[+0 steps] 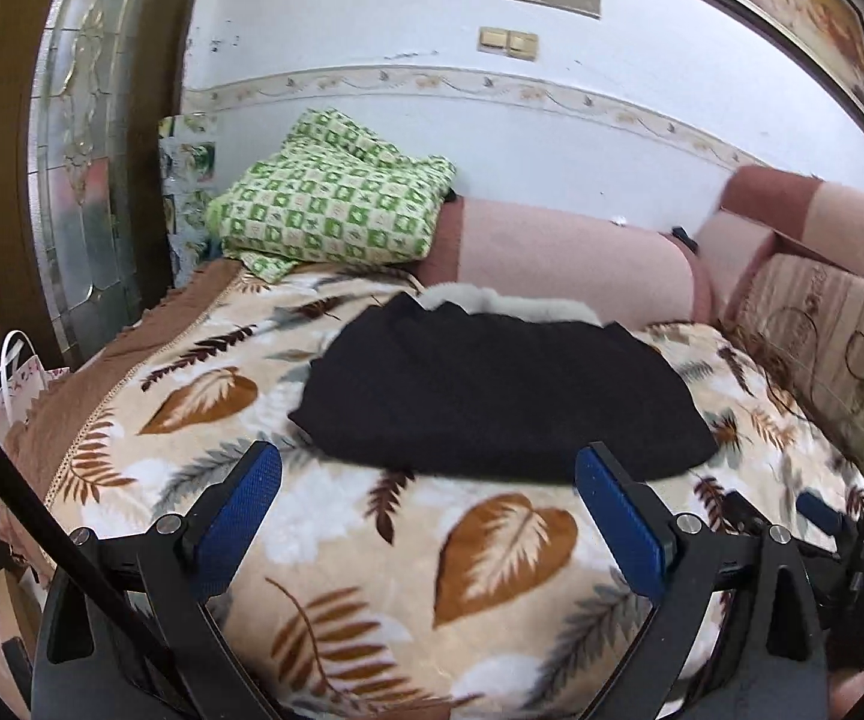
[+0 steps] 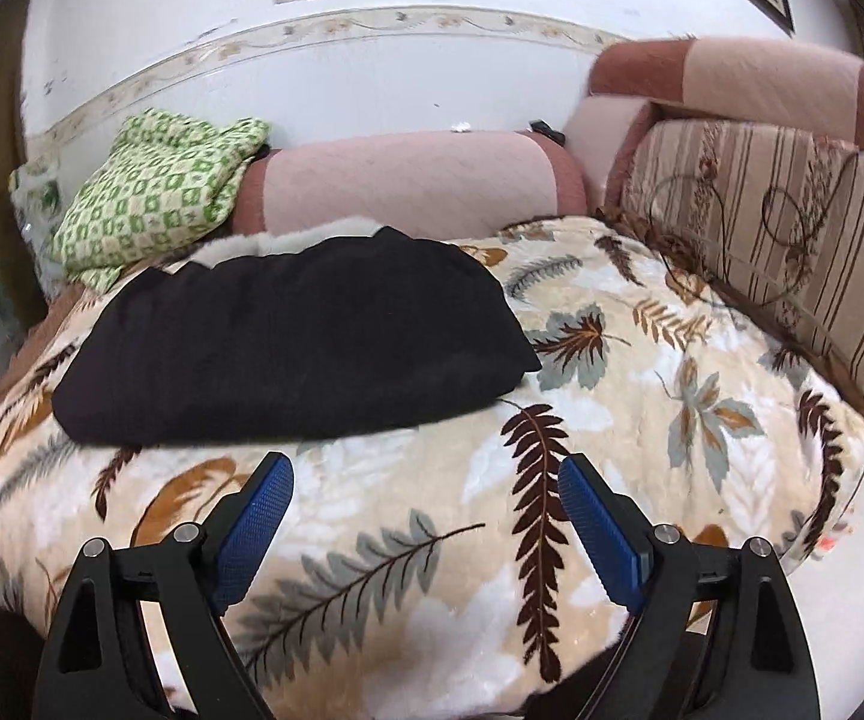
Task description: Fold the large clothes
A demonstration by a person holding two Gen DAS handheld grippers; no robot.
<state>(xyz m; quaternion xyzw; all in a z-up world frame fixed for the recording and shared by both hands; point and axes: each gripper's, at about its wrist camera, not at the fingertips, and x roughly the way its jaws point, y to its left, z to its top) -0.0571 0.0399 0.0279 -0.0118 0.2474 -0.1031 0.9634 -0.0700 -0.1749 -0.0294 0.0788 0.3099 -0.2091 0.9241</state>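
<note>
While you hold both tools above the leaf-print blanket (image 2: 612, 360), your left gripper (image 1: 429, 474) is spread wide with nothing between its blue pads (image 1: 240, 516), its tips just short of the near hem of the folded black garment (image 1: 492, 390). That garment lies flat on the blanket, pale fleece lining (image 2: 270, 243) showing at its far edge. Your right gripper (image 2: 426, 480) is likewise released and empty, near the garment's right front corner.
</note>
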